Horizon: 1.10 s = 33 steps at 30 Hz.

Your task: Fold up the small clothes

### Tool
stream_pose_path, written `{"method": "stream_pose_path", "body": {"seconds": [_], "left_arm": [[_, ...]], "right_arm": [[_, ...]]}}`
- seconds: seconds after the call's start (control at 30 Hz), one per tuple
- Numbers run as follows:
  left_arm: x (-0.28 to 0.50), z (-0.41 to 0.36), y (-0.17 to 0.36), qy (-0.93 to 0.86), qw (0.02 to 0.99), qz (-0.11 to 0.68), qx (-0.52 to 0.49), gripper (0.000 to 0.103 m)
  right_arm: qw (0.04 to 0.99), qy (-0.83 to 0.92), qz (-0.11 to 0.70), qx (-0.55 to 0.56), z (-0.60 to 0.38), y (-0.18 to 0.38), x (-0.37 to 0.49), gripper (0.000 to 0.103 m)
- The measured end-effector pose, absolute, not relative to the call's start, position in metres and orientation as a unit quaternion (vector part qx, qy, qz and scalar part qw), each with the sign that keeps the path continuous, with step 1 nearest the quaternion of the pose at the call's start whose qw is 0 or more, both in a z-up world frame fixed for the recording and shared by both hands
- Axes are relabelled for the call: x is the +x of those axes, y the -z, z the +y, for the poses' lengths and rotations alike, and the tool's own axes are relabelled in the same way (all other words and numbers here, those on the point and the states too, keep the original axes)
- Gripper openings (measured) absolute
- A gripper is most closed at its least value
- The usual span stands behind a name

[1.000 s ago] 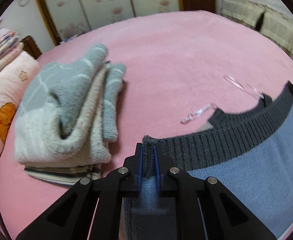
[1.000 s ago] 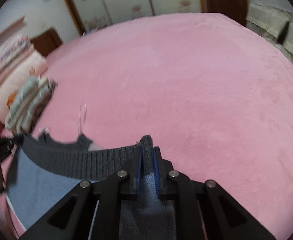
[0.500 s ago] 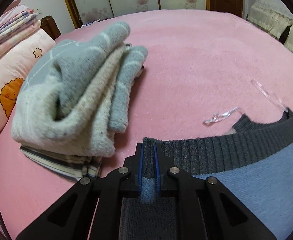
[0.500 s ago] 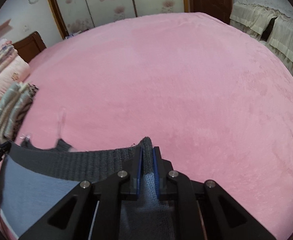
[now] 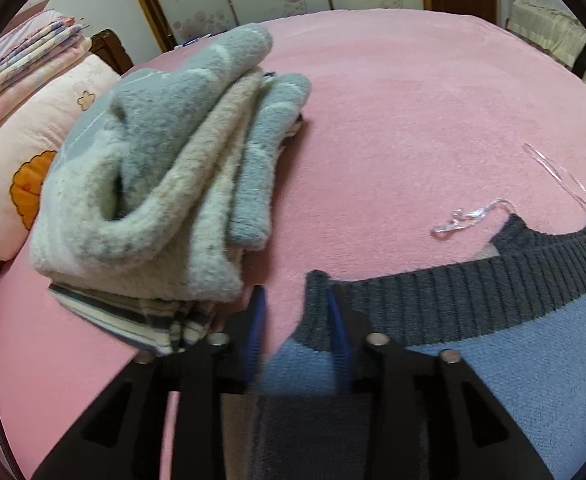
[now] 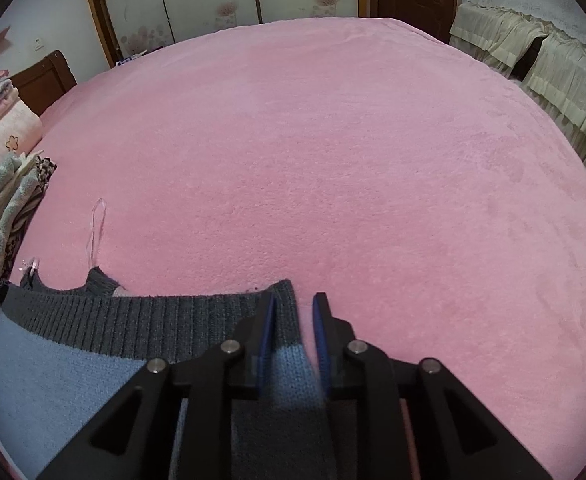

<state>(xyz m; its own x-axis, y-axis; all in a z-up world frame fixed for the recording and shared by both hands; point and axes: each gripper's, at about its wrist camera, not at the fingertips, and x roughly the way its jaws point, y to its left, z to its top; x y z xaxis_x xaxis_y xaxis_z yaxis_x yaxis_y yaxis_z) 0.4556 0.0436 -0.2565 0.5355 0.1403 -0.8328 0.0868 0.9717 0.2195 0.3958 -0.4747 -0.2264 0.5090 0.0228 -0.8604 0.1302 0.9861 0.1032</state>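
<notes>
Both tongs, left [image 5: 295, 320] and right [image 6: 293, 328], opening, releasing blue-and-grey knitted sweater [image 5: 493, 340] onto pink bed [image 6: 333, 160]. Fold apparently laid. Likely left: stacking onto folded fluffy pile [image 5: 153, 180].

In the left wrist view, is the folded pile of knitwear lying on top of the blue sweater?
No, the folded pile rests on the pink bedspread, apart from the blue sweater.

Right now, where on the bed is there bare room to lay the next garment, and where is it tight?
Free: the wide pink bedspread ahead of the right gripper, out to the wardrobe doors and frilled cover. Tight: the gap between the folded pile and the blue sweater, where the left gripper is opening and a clear strap lies.
</notes>
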Motion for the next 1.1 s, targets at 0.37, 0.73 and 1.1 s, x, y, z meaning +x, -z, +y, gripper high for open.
{"method": "stream_pose_path", "body": {"seconds": [0.37, 0.73, 1.1], "left_arm": [[0.427, 0.041, 0.191, 0.008, 0.864, 0.494, 0.095, 0.066], [0.340, 0.019, 0.085, 0.062, 0.888, 0.452, 0.054, 0.082], [0.258, 0.011, 0.022, 0.086, 0.912, 0.401, 0.025, 0.099]], "right_arm": [[0.888, 0.021, 0.453, 0.079, -0.473, 0.139, 0.355, 0.035], [0.896, -0.014, 0.430, 0.109, -0.458, 0.052, 0.286, 0.038], [0.913, -0.010, 0.394, 0.109, -0.432, 0.002, 0.219, 0.055]]}}
